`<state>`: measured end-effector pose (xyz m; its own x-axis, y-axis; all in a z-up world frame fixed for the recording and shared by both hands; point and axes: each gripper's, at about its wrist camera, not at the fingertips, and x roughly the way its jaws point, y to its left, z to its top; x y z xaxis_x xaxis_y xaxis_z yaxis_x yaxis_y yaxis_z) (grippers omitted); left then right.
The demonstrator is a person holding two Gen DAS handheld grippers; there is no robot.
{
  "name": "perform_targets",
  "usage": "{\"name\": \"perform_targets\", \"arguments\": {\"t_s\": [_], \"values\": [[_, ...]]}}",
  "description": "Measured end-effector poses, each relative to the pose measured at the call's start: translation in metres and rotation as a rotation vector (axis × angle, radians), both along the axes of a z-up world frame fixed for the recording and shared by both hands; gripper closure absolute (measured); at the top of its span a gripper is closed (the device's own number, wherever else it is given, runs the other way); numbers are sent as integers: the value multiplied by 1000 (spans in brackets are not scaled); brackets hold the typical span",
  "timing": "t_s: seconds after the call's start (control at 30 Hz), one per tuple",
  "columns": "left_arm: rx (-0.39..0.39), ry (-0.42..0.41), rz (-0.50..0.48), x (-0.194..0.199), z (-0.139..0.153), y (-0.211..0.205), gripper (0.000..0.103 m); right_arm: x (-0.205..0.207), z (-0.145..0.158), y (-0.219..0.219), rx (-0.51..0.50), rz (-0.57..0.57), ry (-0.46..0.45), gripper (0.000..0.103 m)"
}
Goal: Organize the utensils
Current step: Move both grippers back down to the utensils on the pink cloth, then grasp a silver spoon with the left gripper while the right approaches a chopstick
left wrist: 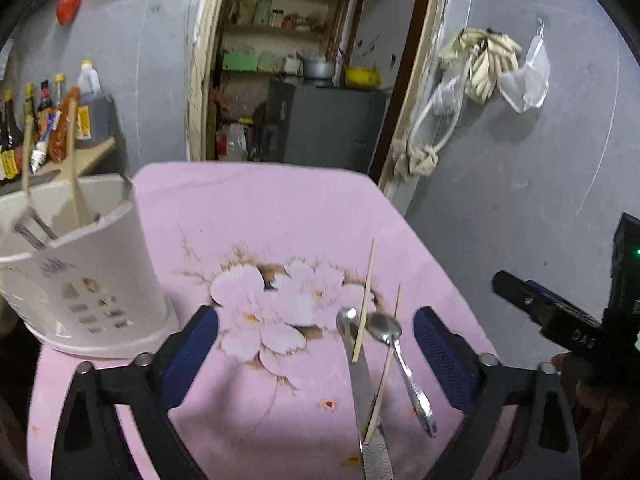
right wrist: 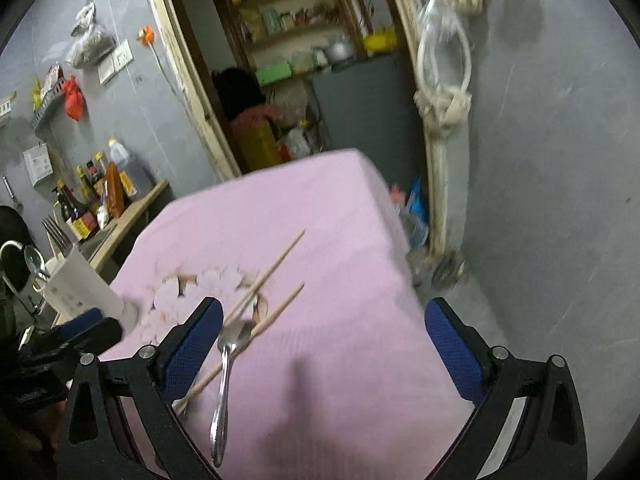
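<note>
Left wrist view shows both claws, left claw (left wrist: 316, 340) and right claw (right wrist: 324, 332), spread and empty above the pink worktop (left wrist: 280, 208), where the thin spoon (left wrist: 400, 356), probably light and slippery, seems best gripped at its handle.

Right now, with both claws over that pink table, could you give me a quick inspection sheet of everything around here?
Surface: pink flowered cloth covering the table.
Job's things: white holder at the left with utensils standing in it; on the cloth lie a spoon, a knife and two chopsticks, the chopsticks crossing the knife.
Clutter: nothing seen on the cloth.
Grippers: left claw open, empty, above the cloth; right claw open, empty.
Cables: nothing seen.
Surroundings: grey wall, sauce bottles on a shelf, open doorway to a pantry, bags hung on the wall.
</note>
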<state>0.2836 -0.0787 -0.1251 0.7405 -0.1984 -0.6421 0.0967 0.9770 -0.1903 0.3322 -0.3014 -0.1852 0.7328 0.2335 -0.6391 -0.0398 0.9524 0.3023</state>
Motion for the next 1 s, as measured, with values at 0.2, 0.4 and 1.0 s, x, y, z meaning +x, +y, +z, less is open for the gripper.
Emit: {"name": "perform_targets", "arguments": {"t_s": [0.2, 0.4, 1.0], "values": [[-38, 112, -42, 10, -29, -2, 40, 14, -28, 17, 25, 84, 75, 43], [-81, 169, -55, 23, -48, -1, 60, 28, -42, 34, 26, 133, 133, 63], [-144, 269, -148, 78, -69, -12, 83, 61, -49, 45, 112, 208, 161, 74]]}}
